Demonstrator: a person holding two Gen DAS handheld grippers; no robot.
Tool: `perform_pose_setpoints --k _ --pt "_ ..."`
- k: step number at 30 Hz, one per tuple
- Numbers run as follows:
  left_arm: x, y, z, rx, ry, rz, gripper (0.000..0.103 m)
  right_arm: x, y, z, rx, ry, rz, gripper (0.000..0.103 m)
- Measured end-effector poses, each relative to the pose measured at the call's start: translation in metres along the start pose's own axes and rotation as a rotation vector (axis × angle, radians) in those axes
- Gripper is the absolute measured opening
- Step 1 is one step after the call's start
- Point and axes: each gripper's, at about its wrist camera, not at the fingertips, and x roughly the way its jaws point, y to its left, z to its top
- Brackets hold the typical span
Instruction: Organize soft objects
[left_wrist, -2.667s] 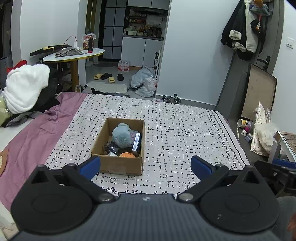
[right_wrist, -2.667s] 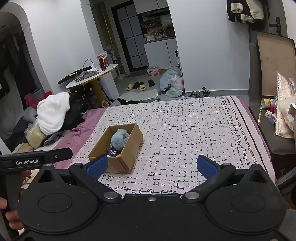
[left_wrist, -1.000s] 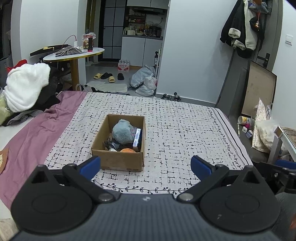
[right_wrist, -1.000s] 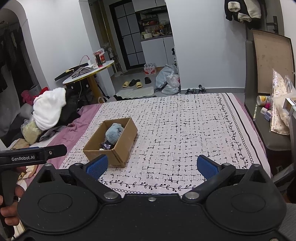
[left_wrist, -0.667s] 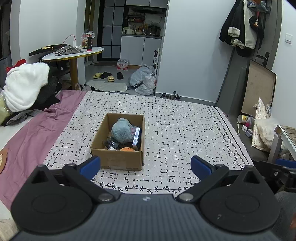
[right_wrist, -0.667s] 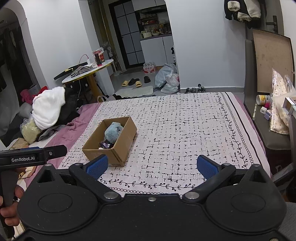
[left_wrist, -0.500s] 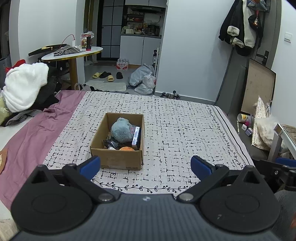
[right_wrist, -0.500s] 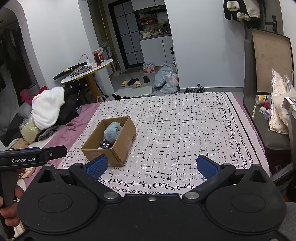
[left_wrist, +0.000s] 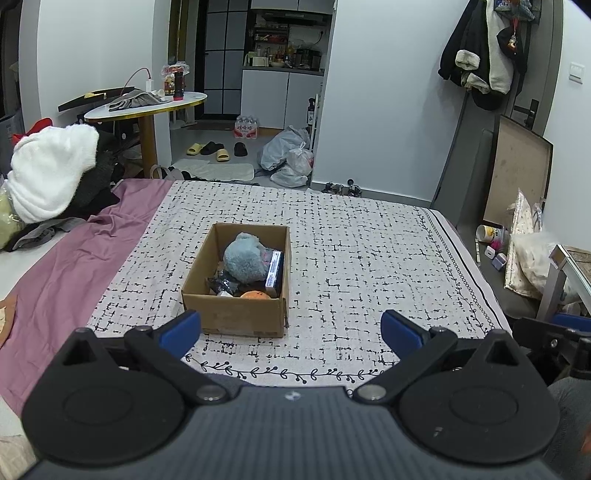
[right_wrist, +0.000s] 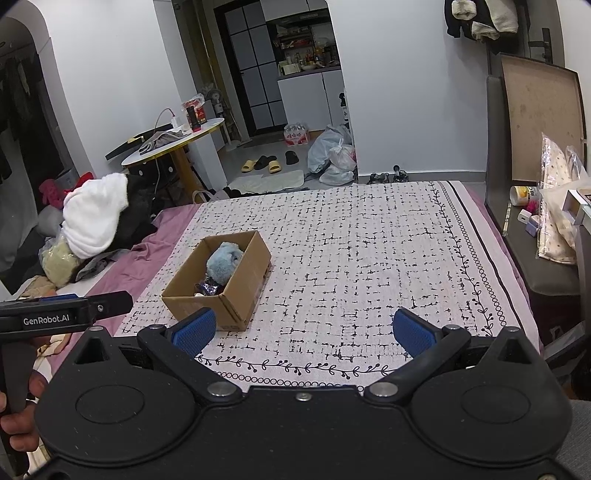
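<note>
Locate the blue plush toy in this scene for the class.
The blue plush toy lies inside the cardboard box on the patterned bedspread, left of centre in both wrist views, beside a small upright carton.

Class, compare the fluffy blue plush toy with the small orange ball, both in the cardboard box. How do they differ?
The fluffy blue plush toy is far larger than the small orange ball. The toy looks shaggy, the ball smooth. The toy sits mid-box and rises highest; the ball lies low against the near wall. Both rest inside the open cardboard box, untouched by either gripper.
</note>
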Motion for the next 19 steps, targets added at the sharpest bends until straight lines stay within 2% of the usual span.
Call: perform_pose_setpoints --k 19 --pt "0.0028 0.0062 -0.0050 0.002 0.008 -0.001 0.103 0.0077 0.0012 -0.0028 0.015 0.013 -0.007 0.103"
